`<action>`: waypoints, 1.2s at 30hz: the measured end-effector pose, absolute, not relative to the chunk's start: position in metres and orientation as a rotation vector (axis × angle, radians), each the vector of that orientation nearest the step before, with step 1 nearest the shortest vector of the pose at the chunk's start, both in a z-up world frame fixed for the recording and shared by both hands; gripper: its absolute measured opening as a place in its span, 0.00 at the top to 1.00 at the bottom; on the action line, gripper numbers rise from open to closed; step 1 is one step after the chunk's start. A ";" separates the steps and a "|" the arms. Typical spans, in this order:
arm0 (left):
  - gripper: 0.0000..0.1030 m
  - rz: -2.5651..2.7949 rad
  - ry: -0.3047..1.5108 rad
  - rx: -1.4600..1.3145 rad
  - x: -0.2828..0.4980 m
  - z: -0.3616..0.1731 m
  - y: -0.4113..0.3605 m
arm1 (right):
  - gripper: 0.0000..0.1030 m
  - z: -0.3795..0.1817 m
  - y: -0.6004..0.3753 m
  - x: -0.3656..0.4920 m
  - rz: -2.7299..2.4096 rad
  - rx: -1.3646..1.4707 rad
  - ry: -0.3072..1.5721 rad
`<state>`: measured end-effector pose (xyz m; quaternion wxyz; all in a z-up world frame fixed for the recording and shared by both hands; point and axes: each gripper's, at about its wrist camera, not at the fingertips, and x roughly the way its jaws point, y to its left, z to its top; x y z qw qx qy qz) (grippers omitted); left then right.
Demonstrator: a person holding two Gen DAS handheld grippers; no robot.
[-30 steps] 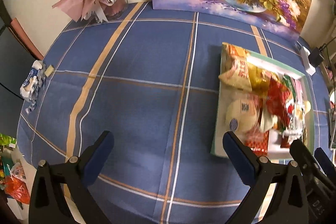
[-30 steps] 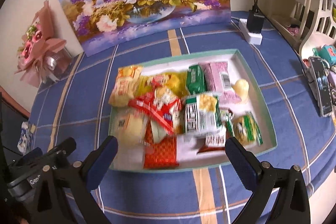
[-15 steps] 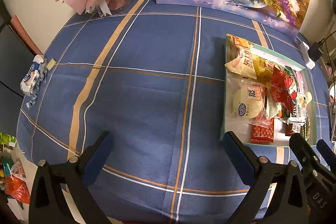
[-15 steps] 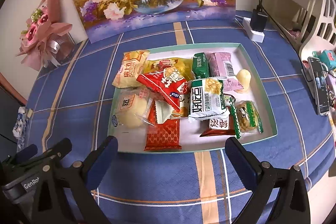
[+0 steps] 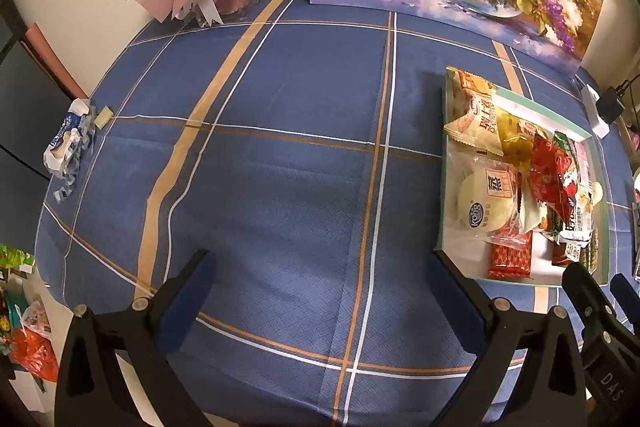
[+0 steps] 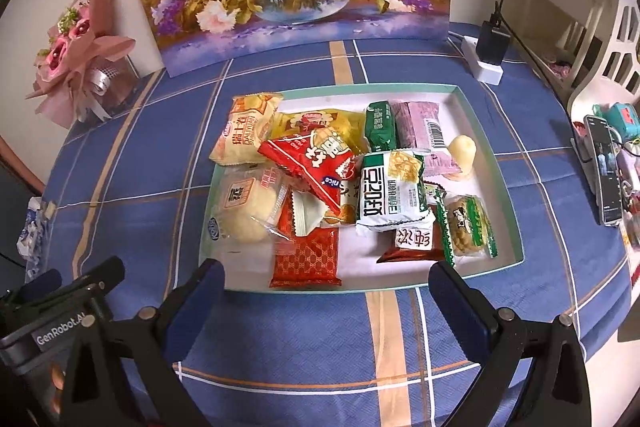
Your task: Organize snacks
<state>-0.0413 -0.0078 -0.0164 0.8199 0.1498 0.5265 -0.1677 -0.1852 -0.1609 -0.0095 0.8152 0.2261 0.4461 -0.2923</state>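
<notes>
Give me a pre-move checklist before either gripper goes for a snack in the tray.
1. Right gripper open and empty: ok.
2. Left gripper open and empty: ok.
3. Right gripper lined up with the tray: ok, it hangs at the near rim.
4. Clean grasp on top: ok, red triangular packet and white-green cracker pack lie uppermost.
5. Bare blue tablecloth left of the tray for sorting: ok.
6. Anything hidden under the pile: cannot tell.

Left gripper (image 5: 320, 283): backing away, tray (image 5: 540, 109) sliding toward 3 o'clock.
Right gripper (image 6: 326, 291): lifting away from the tray (image 6: 486, 131).
</notes>
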 end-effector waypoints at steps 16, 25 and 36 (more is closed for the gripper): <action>0.00 -0.362 1.137 0.284 -0.039 -0.017 -0.006 | 0.00 -0.011 -0.162 -0.185 -0.625 0.488 0.962; 0.00 -0.363 1.138 0.282 -0.039 -0.017 -0.006 | 0.00 -0.012 -0.162 -0.185 -0.628 0.491 0.965; 0.00 -0.366 1.139 0.276 -0.038 -0.017 -0.007 | 0.00 -0.013 -0.162 -0.184 -0.628 0.491 0.966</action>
